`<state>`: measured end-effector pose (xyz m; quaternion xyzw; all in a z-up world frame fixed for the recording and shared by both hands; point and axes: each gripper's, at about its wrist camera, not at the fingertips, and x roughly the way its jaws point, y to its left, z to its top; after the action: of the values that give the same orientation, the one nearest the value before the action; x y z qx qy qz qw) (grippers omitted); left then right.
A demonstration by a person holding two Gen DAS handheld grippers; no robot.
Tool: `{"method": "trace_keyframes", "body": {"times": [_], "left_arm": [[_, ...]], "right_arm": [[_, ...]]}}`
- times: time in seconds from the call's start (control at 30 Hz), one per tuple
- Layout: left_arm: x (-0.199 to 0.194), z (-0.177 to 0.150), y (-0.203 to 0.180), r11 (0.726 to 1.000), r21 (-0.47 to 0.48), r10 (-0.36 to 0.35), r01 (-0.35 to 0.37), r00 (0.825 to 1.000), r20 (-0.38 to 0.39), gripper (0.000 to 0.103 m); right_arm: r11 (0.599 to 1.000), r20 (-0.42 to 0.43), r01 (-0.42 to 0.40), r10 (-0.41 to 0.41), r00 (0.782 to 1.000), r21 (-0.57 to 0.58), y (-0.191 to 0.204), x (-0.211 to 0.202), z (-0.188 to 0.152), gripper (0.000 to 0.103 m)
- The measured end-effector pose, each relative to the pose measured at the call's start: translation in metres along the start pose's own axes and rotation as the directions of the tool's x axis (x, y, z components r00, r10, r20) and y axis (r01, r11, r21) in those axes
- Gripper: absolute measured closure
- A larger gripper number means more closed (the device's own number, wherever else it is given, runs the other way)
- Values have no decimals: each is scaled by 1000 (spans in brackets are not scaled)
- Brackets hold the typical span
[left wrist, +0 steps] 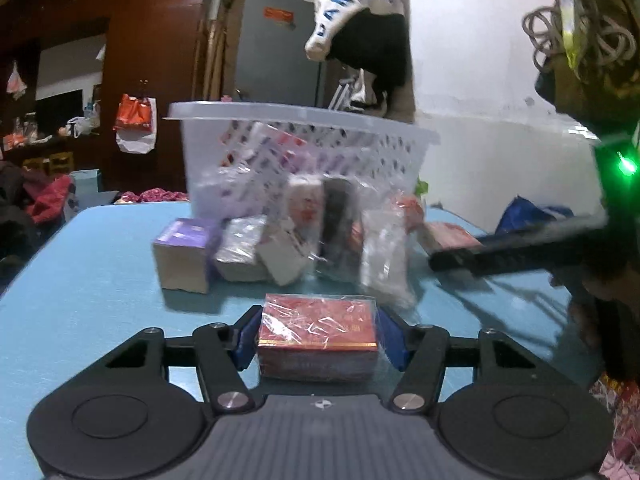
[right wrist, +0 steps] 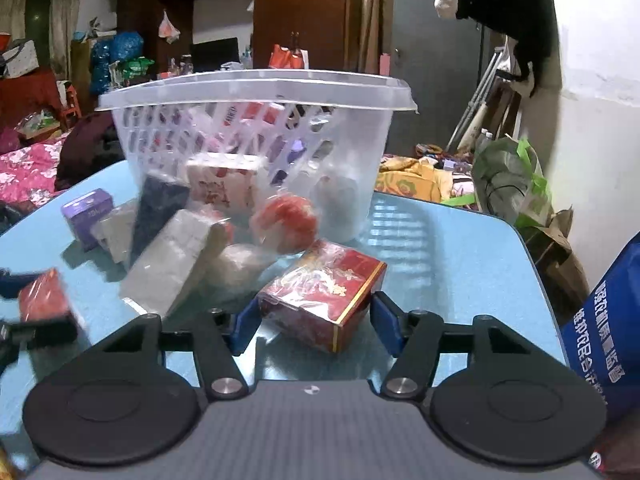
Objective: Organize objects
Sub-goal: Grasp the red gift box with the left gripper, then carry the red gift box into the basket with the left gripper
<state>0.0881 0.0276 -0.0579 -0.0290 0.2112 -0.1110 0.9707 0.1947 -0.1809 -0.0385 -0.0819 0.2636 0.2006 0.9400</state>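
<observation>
My left tongs (left wrist: 318,338) clamp a red box (left wrist: 318,336); right tongs (right wrist: 314,320) straddle another box (right wrist: 324,296), skewed, basket (right wrist: 256,92) beyond.

Blue table (right wrist: 460,240); wooden wardrobe (left wrist: 156,40); possibly garment on wall (left wrist: 372,32); blue bag (right wrist: 612,320).

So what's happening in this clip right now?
A person with two handheld grippers is sorting packaged goods on a blue table. The left gripper brackets a red box; the right gripper brackets another red box lying askew. Neither grip looks firmly closed. More wrapped boxes sit before a white basket that already holds items.
</observation>
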Motion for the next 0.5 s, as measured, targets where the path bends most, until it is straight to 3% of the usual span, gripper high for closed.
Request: {"method": "trace_keyframes", "body": {"times": [0.23, 0.5], "left_arm": [[-6, 0, 9, 1000, -23, 8, -7, 999, 47, 39], [-8, 0, 15, 999, -47, 7, -3, 997, 75, 40]], "right_arm": [[997, 51, -62, 60, 997, 37, 7, -18, -11, 40], [996, 94, -68, 63, 994, 51, 12, -23, -22, 40]]}}
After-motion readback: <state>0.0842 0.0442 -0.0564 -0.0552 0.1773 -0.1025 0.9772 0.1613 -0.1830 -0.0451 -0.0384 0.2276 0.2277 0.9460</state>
